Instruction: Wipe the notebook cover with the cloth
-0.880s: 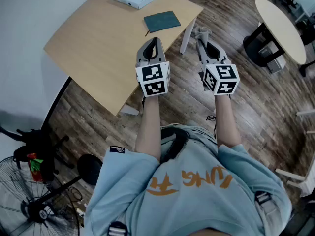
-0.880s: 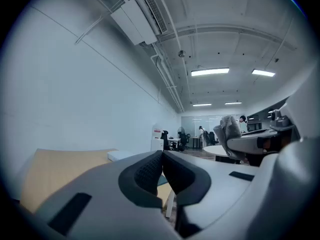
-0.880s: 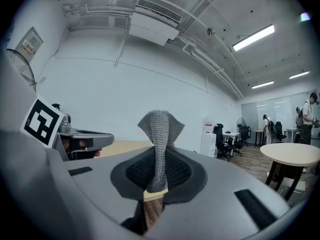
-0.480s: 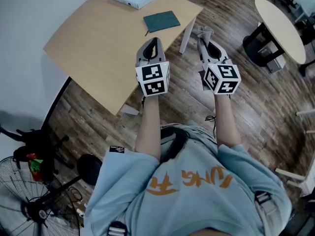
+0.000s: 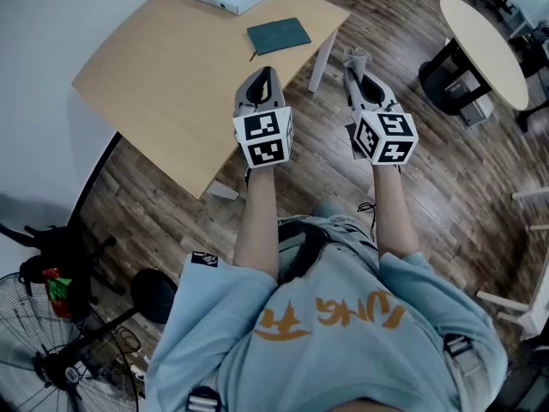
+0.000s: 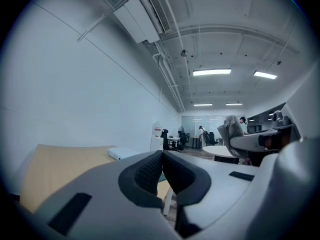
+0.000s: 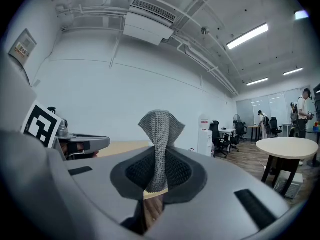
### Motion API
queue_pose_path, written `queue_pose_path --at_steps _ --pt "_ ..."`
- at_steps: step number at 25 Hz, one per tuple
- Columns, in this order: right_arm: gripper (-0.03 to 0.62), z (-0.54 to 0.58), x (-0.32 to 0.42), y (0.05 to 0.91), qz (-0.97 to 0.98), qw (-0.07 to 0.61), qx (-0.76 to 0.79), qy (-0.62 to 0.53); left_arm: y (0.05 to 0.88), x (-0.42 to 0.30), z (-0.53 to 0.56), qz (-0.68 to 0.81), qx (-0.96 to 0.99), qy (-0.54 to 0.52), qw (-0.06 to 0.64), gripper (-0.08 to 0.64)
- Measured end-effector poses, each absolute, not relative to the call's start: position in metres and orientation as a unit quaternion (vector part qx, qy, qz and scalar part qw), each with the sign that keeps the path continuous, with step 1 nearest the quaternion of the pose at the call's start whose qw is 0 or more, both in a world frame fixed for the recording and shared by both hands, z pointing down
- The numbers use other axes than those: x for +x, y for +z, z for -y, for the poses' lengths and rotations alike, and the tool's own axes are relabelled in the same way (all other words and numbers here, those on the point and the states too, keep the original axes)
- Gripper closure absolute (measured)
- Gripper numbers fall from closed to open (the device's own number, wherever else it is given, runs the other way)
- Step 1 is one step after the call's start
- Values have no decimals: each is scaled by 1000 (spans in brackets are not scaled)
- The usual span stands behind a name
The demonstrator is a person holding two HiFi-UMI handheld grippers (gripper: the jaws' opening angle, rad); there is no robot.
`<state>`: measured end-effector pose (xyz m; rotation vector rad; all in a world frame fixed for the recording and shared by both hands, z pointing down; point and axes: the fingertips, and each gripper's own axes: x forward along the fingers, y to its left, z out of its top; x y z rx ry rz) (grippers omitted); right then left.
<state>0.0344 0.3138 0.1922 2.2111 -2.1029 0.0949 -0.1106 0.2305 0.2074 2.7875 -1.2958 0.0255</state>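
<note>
Left gripper [image 6: 162, 170]: jaws pressed together, empty. Right gripper [image 7: 159, 174]: jaws pinching cloth [image 7: 160, 126]. Notebook [image 5: 279, 35]: flat on table [image 5: 163, 93], 12 o'clock from left gripper, apart.

Head view: high over the person, facing steeply down past shoulders and forearms; wooden surface [image 5: 163, 67] upper left of frame, round table [image 5: 480, 45] upper right, left claw [image 5: 268, 75] and right claw [image 5: 354, 71] mid-frame, not close.

Left claw view: low, right behind its own jaws, facing level across the room; right claw at right edge of frame.

Right claw view: same seat, level; left claw at left edge.

Shared by all three: surface, round table, cloth [image 5: 355, 57] in right claw.
</note>
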Motion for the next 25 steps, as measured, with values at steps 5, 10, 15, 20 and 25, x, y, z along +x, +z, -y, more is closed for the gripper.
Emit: queue_pose_path --at_steps 5,10,15,20,25 --pt "566 -316 33 196 686 56 725 36 211 -115 -230 424 905 5 44 543" --pt "566 -307 30 192 691 62 720 29 211 -121 -222 431 901 0 51 543" --pt "566 -289 29 187 699 63 712 22 206 -128 -205 445 894 -9 52 542" --pt "566 -263 33 190 706 60 705 26 210 -125 -185 452 890 -5 52 543" --pt "566 -234 47 203 713 65 697 35 226 -117 -155 464 883 4 65 543"
